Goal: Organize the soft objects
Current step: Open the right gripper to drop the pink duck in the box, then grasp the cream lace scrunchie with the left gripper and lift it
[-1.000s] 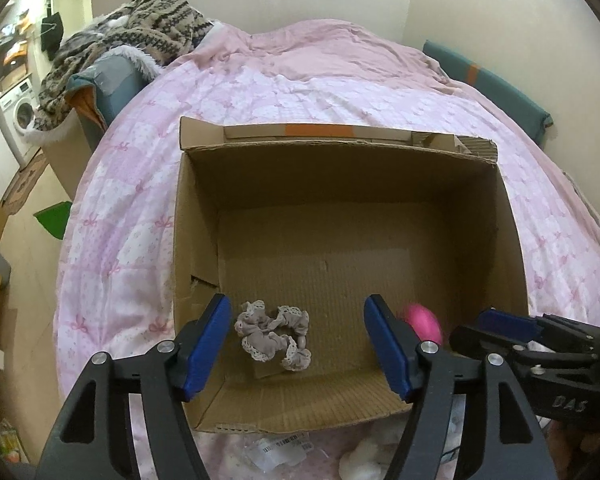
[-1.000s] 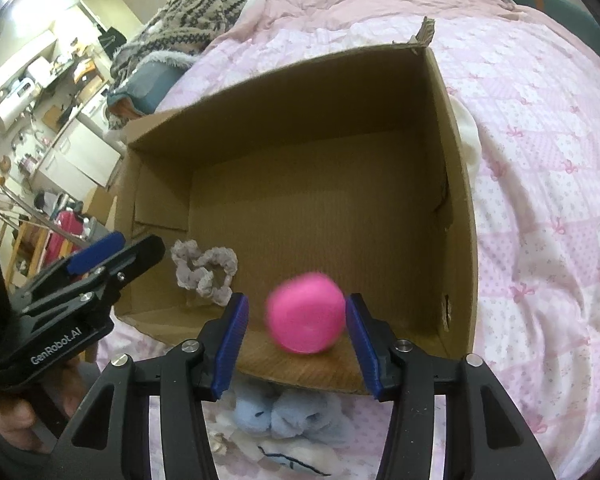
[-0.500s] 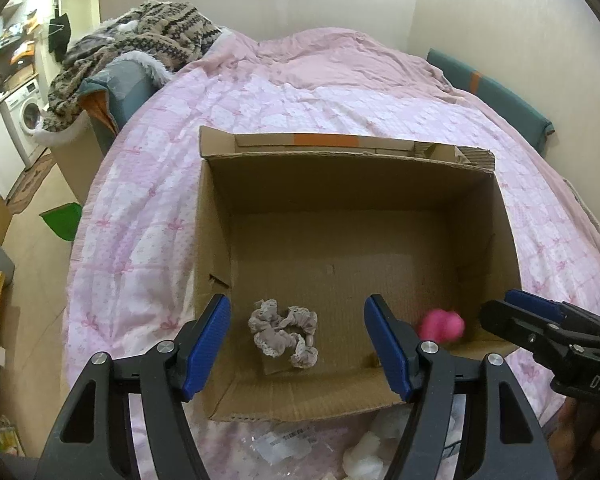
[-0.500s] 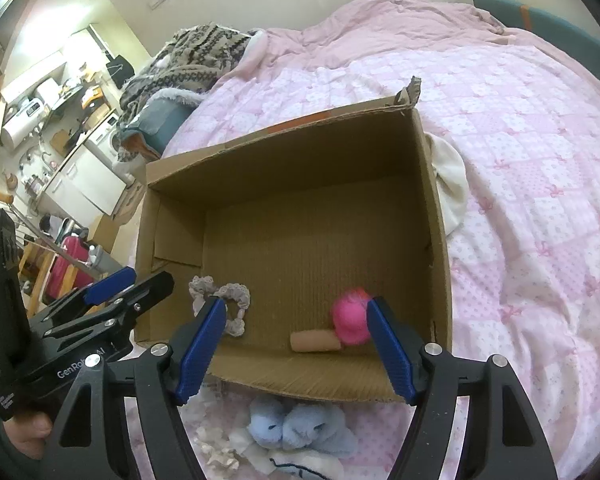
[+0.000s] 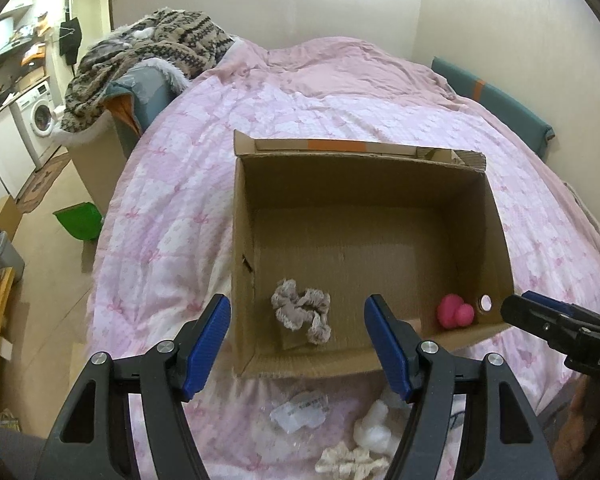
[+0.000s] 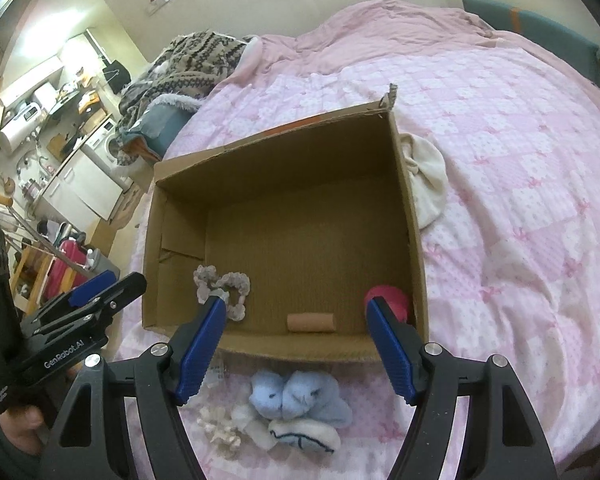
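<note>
Hovering empty and spread, left claw (image 5: 298,334), right claw (image 6: 296,340), pink ball (image 5: 454,311) seemingly resting in cardboard box (image 5: 242,240)

Matt corrugated cardboard box (image 5: 240,240) on quilted cloth bedspread (image 5: 172,200).

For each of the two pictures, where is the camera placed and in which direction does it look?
Left wrist: on the left hand-held gripper, looking down into the cardboard box on the pink bed; the right hand-held gripper shows at right.
Right wrist: on the right hand-held gripper, looking down at the box; the left hand-held gripper shows at left.
Shared: box, grey scrunchie, pink toy.
</note>
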### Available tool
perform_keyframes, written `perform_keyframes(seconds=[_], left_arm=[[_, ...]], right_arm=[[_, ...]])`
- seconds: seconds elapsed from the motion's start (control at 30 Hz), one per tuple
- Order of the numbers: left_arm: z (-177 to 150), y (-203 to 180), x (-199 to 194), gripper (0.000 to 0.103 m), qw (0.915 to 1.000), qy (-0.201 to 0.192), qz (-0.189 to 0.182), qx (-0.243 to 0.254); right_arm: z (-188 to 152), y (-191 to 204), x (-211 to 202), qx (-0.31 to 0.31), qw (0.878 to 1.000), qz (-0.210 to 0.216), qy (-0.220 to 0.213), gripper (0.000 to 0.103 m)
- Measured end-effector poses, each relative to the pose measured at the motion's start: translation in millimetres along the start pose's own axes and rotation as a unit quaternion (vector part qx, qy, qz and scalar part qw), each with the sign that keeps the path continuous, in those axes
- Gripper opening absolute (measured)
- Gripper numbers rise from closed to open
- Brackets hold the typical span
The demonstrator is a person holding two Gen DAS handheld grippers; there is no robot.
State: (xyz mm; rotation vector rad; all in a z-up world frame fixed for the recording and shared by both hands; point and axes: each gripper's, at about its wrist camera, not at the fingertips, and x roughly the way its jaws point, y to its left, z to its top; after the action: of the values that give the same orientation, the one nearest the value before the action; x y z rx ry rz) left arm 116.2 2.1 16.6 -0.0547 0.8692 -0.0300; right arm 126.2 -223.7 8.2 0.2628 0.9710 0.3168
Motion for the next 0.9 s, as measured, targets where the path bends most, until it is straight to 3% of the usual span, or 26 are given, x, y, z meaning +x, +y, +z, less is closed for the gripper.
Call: perform_keyframes(seconds=[0.43, 0.9], left_arm=[[-37.2, 6.4, -27.1, 0.067, 0.9997, 0.015, -0.003, -0.02], [-64.0, 14.0, -19.3, 0.067, 0.997, 0.064, 0.004, -0.045]], right_arm=[[-36.2, 3.5, -12.7, 0.026, 0.999, -0.002, 0.021, 0.077], [-56.8, 2.9, -11.3, 0.024, 0.998, -0.015, 0.048, 0.077]])
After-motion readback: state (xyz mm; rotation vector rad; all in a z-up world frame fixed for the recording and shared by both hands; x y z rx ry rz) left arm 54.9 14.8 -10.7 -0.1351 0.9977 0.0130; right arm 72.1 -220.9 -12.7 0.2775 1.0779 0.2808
